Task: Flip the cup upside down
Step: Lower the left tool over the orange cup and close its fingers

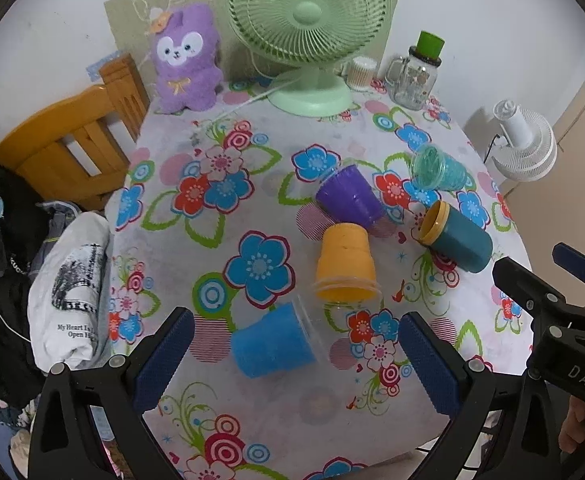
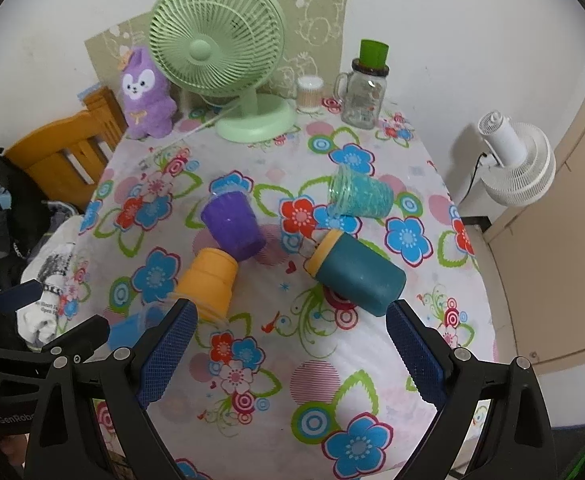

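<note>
1. Left gripper (image 1: 292, 356): fingers spread, empty, hovering over the blue cup (image 1: 272, 340).
2. The cup lies on its side near the counter's (image 1: 252, 160) front edge.
3. Right gripper (image 2: 288, 356): spread, empty.
4. Recommended: straddle cup mid-body, pinch, rotate rim downward.

Floral tablecloth (image 1: 196, 264) covers the table. At the back edge: purple plush bunny (image 1: 186, 60) on the left, green desk fan (image 1: 308, 28) beside it w/ white cord trailing fwd, cotton-swab tub (image 1: 362, 73), then glass mug-jar (image 1: 414, 80) w/ green cap. Wooden chair (image 1: 64, 140) left of table; clothes & printed white bag (image 1: 72, 292) piled near it. White floor fan (image 1: 524, 146) at right, plugged in.
</note>
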Tool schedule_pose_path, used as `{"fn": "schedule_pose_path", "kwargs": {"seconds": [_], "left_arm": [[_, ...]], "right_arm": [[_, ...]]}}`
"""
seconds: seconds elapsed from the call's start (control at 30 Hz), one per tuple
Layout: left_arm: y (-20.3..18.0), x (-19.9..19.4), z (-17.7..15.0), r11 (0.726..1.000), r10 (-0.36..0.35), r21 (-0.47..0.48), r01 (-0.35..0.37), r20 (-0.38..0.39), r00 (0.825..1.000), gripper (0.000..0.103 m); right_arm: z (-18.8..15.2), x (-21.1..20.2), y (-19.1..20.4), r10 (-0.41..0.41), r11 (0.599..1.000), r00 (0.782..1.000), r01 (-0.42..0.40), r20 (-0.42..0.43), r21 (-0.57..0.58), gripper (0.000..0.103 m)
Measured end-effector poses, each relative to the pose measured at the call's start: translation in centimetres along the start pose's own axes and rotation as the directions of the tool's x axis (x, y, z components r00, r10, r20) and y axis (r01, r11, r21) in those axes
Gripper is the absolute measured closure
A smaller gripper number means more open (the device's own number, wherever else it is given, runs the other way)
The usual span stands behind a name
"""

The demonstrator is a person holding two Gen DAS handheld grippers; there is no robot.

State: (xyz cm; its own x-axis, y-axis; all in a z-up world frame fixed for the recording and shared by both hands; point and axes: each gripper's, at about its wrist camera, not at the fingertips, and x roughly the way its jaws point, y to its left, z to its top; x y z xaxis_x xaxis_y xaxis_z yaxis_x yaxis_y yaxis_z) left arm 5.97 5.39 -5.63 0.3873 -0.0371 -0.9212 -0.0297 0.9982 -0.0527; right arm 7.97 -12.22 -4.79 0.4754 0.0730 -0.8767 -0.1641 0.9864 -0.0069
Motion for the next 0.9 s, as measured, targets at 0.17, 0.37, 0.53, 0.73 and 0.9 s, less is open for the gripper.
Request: {"fn": "schedule_pose_path", "kwargs": {"seconds": [0.17,0.37,0.53,0.73,0.9], "left_arm": [[-0.8,2.1,0.3,0.999,-0.005,0.034,0.006,-0.036,0.999,0.0],[-2.0,5.2,1.0,0.998,-0.008,0.062,0.013,-0.08,0.997,0.0],[-3.3,8.0,1.8,0.998,-0.021,0.062,0.028,-0.115,0.993,0.0],[-4.7,10.9,3.0,0.998,-0.015,0.06,0.023,-0.137,0.99,0.001],[-4.8,13.0,3.2,0.999,-0.011,0.036,0.018,-0.177,0.984,0.006]], "right_arm": [[0.3,2.2,-0.5,-0.001,1.0,0.999,0.002,-0.039,0.012,0.006],[0.7,4.9,-0.8,0.008,1.0,0.997,-0.007,-0.071,0.023,0.006],[1.6,7.4,-1.1,0.026,0.999,0.994,-0.022,-0.104,0.035,0.006],[2.6,9.8,-1.7,0.03,0.999,0.991,-0.026,-0.133,0.037,0.006],[3.2,11.7,-2.3,0.036,0.999,0.984,-0.032,-0.175,0.023,0.006]]}}
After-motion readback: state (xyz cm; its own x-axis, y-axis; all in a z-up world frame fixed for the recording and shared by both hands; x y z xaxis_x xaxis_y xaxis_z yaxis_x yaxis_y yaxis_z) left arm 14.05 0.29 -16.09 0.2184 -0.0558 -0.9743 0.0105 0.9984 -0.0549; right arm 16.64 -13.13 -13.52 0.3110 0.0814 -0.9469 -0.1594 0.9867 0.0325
